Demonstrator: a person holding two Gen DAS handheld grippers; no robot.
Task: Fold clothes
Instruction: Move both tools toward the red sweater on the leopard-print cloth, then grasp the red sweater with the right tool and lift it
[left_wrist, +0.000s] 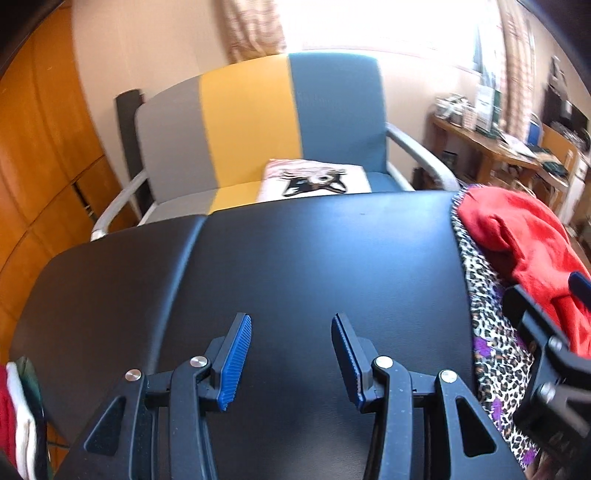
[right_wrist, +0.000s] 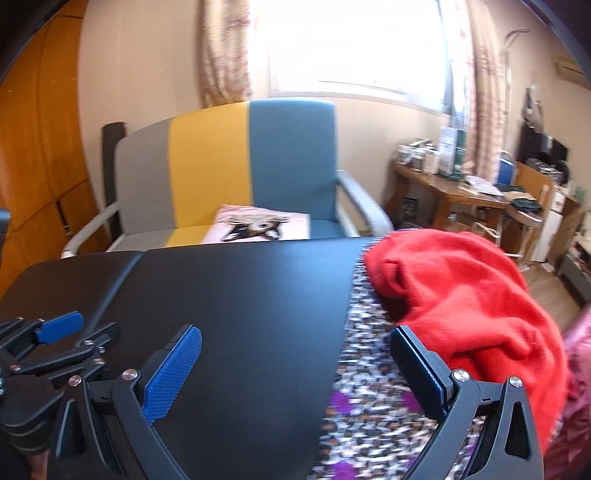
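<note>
Partly hidden, the leopard-print cloth (right_wrist: 373, 373) lies under a red garment (right_wrist: 461, 302).

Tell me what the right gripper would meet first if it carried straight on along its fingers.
Probably the leopard-print cloth: the open right gripper points down at its edge on the black table. The red garment lies just beside the right finger. Depth is uncertain; bare tabletop is possible.
</note>
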